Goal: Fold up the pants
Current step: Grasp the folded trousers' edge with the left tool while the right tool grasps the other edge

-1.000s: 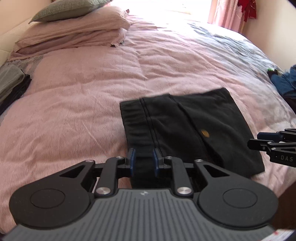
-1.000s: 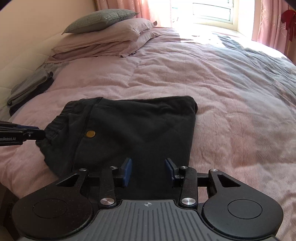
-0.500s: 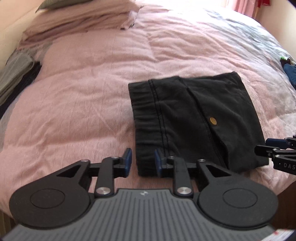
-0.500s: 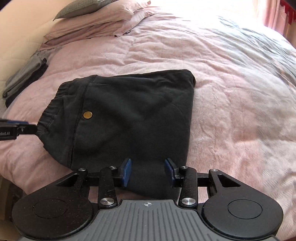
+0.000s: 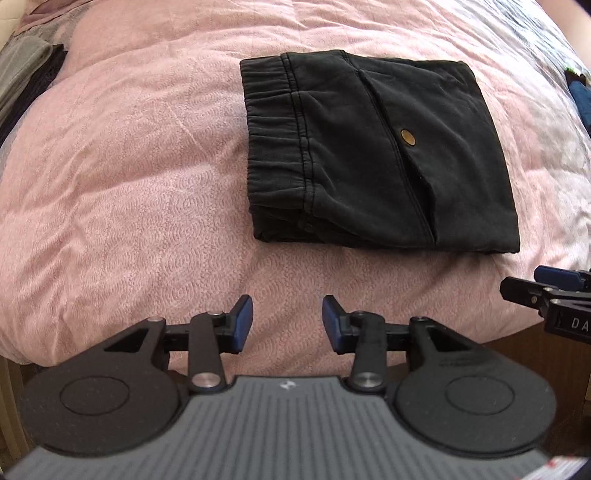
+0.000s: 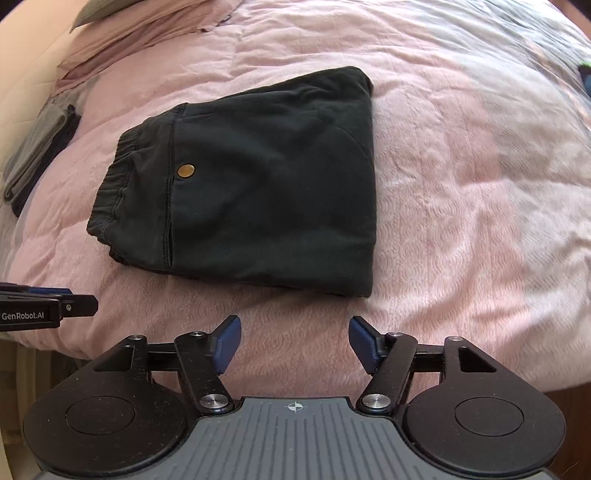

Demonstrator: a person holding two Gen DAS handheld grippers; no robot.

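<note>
Pink quilted bedspread (image 6: 461, 192) across nearly the whole view, embossed with a fine swirl pattern and creased in soft ridges. Brighter and washed out toward the far right, under strong light. Stacked pink pillows (image 6: 147, 26) at the far left corner, topped by a grey-green cushion (image 6: 99, 11). Cream wall or headboard (image 6: 26, 66) behind them; hard to tell which. Folded grey and dark clothes (image 6: 37, 155) piled at the left edge of the bed. Blue fabric (image 5: 581, 99) at the far right margin. Brown wood (image 5: 517, 354) below the near edge of the bed.
</note>
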